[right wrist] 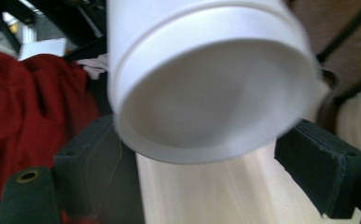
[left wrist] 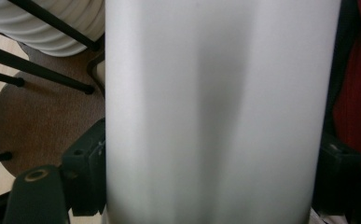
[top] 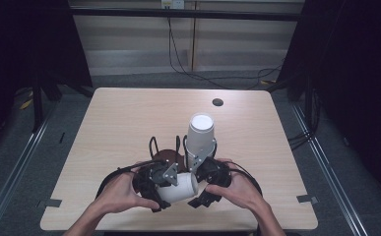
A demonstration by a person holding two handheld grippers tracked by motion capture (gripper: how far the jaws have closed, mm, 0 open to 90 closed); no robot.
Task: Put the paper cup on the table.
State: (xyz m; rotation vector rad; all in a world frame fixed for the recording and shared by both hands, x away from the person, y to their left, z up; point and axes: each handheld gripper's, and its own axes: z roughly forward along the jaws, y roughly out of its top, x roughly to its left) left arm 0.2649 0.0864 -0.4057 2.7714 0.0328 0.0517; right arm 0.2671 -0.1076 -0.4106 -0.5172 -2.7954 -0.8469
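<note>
A white cup [top: 180,188] lies on its side above the table's near edge, between my two grippers. In the left gripper view the cup's wall [left wrist: 215,112] runs upright between both black pads [left wrist: 87,172], which press on its sides, so my left gripper [top: 164,192] is shut on it. My right gripper [top: 203,191] faces one round end of the cup [right wrist: 211,102]. That end hangs just over the wide-set jaws of the right gripper [right wrist: 206,163], and its pads [right wrist: 318,172] stand clear of it. Each gripper is held by a hand.
A tall stack of upturned white cups [top: 200,132] stands in a black wire holder [top: 178,145] on a round brown base [top: 167,157], just beyond the grippers. A small dark hole [top: 217,102] marks the table's far side. Red cloth [right wrist: 29,112] lies behind the cup.
</note>
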